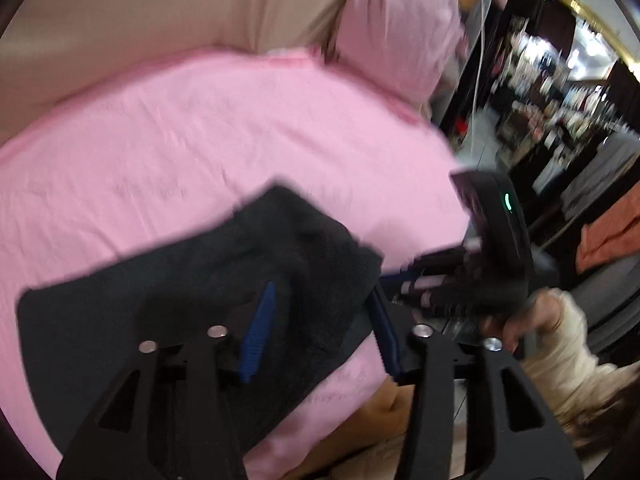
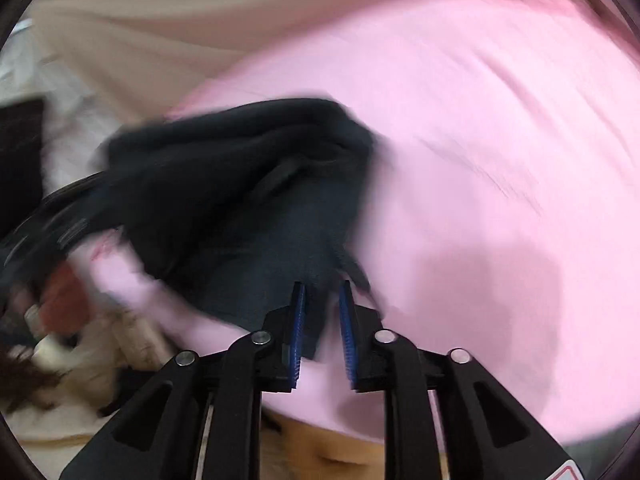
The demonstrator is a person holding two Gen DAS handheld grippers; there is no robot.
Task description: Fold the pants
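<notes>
Because the pants (image 1: 200,272) are soft, dark knit that looks light and limp, I judge they will sag and slide out of shape unless I take them by a doubled edge or a corner, not the middle. They lie bunched in a loose folded heap on the pink sheet (image 1: 200,128) of the bed, near its front edge.

On the left, my left hand-held gripper (image 1: 320,320) hangs over the near right part of the heap with its fingers well apart; the cloth lies under and between them, but neither pad presses on it. The heap's left end lies flat there, a clean corner to pinch.

On the right, my right hand-held gripper (image 2: 322,332) has its fingers close together with a narrow gap; a flap of the pants (image 2: 248,200) lies against the left pad, and through the blur I cannot tell if it is pinched.

Beyond the heap the sheet is bare and wide, with a pillow (image 1: 396,28) at the far end. The bed's front edge is close, so I judge folds should go away from it.
</notes>
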